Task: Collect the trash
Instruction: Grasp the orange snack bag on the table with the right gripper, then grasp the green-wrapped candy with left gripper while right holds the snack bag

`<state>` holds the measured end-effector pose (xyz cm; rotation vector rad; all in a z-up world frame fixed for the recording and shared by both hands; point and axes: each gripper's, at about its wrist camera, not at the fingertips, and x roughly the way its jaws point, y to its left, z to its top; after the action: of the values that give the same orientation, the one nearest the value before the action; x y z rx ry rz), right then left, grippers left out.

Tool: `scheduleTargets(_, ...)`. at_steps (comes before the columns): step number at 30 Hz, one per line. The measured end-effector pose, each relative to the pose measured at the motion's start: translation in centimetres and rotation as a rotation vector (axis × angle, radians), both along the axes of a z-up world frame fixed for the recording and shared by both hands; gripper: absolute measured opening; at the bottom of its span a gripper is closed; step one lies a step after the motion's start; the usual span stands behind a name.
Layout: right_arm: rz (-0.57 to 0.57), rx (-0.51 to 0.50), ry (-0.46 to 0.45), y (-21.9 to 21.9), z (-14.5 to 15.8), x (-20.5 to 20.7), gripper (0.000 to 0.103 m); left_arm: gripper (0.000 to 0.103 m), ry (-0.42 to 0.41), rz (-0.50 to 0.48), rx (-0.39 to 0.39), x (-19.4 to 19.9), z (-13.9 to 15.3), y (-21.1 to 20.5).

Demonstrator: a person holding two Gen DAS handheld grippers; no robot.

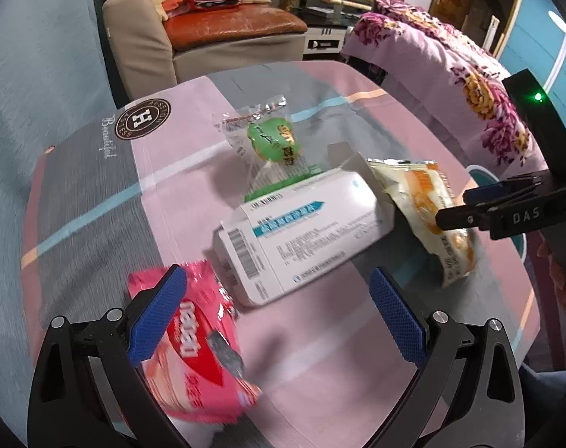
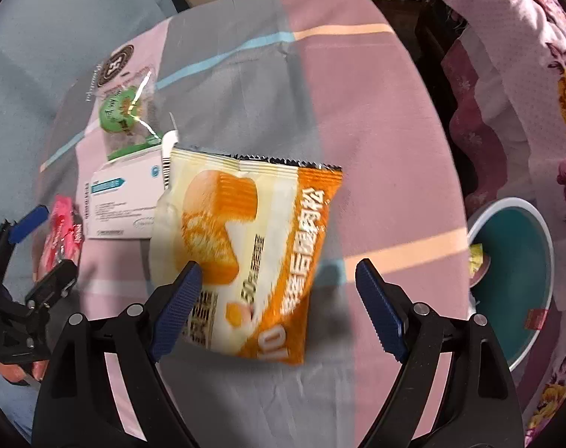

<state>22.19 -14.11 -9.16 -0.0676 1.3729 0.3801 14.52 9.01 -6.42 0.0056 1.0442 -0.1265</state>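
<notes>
Several pieces of trash lie on the round table's pink-and-grey cloth (image 1: 178, 194). A pink snack packet (image 1: 200, 343) lies under my open left gripper (image 1: 279, 321), by its left finger. A white medicine box (image 1: 301, 239) is just ahead, with a clear wrapper with a green label (image 1: 271, 142) behind it. An orange-and-cream cake packet (image 2: 245, 254) lies between the spread fingers of my open right gripper (image 2: 279, 306). The right gripper also shows in the left wrist view (image 1: 465, 209), over that packet (image 1: 424, 209).
A teal bin with a white rim (image 2: 514, 272) stands low at the table's right edge, holding some scraps. A floral-covered seat (image 2: 525, 74) is at the right. A sofa (image 1: 208, 37) stands behind the table. The left gripper shows at the left of the right wrist view (image 2: 40, 246).
</notes>
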Motion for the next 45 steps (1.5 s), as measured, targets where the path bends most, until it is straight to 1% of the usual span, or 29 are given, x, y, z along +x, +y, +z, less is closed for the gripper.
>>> scheduleTargets(4, 0.020, -0.008, -0.016, 1.2, -0.8, 0.4, 0.080, 0.098, 0.006, 0.007, -0.016, 0.8, -0.4, 0.7)
scheduleTargets(8, 0.013, -0.006, -0.026, 1.7, -1.5, 0.6, 0.080, 0.098, 0.013, 0.007, -0.012, 1.0, -0.9, 0.9)
scheduleTargets(11, 0.033, -0.022, -0.070, 2.2, -1.6, 0.2, 0.080, 0.098, 0.020, 0.005, -0.014, 1.2, -1.2, 1.1)
scheduleTargets(12, 0.037, -0.029, -0.078, 2.2, -1.6, 0.0, 0.075, 0.098, 0.021, 0.006, -0.013, 1.3, -1.2, 1.2)
scheduleTargets(13, 0.041, -0.041, -0.092, 2.4, -1.6, -0.1, 0.065, 0.098, 0.021, 0.006, -0.011, 1.4, -1.2, 1.2)
scheduleTargets(14, 0.047, -0.056, -0.111, 2.5, -1.5, -0.4, 0.061, 0.098, 0.020, 0.006, -0.011, 1.5, -1.2, 1.2)
scheduleTargets(16, 0.051, -0.052, -0.120, 2.5, -1.2, -0.5, 0.044, 0.098, 0.014, -0.001, -0.016, 1.8, -1.0, 1.2)
scheduleTargets(17, 0.048, -0.040, -0.117, 2.3, -1.1, -0.6, 0.041, 0.098, 0.010, -0.007, -0.015, 2.0, -0.8, 1.1)
scheduleTargets(19, 0.046, -0.015, -0.113, 1.9, -0.9, -0.5, 0.029, 0.098, 0.001, -0.021, -0.011, 2.5, -0.6, 0.8)
scheduleTargets(22, 0.050, 0.025, -0.105, 1.3, 0.0, -0.5, 0.021, 0.098, -0.003, -0.033, -0.010, 3.5, -0.6, 0.5)
scheduleTargets(26, 0.047, 0.035, -0.130, 0.6, 1.3, -0.6, 0.018, 0.098, -0.001, -0.004, -0.022, 4.9, -0.6, 1.0)
scheduleTargets(28, 0.035, 0.037, -0.142, 0.1, 1.9, -0.4, 0.017, 0.098, -0.009, 0.027, -0.056, 5.6, -0.4, 1.4)
scheduleTargets(29, 0.030, 0.036, -0.145, 0.0, 2.1, -0.3, 0.016, 0.098, -0.011, 0.054, -0.090, 6.0, -0.4, 1.7)
scheduleTargets(31, 0.018, 0.027, -0.170, -0.3, 2.8, 0.2, 0.016, 0.098, -0.010, 0.084, -0.119, 6.5, -0.3, 1.8)
scheduleTargets(34, 0.003, 0.007, -0.208, -1.2, 4.1, 2.0, 0.016, 0.098, -0.018, 0.131, -0.121, 7.5, -0.4, 1.6)
scheduleTargets(38, 0.000, -0.012, -0.232, -1.3, 4.6, 4.0, 0.016, 0.098, -0.017, 0.197, -0.133, 8.8, -0.6, 1.8)
scheduleTargets(42, 0.003, 0.000, -0.241, -1.4, 4.8, 5.5, 0.016, 0.098, -0.001, 0.240, -0.138, 10.4, -0.9, 1.5)
scheduleTargets(45, 0.002, 0.018, -0.237, -1.3, 4.6, 6.3, 0.016, 0.098, 0.008, 0.251, -0.120, 11.4, -1.4, 0.8)
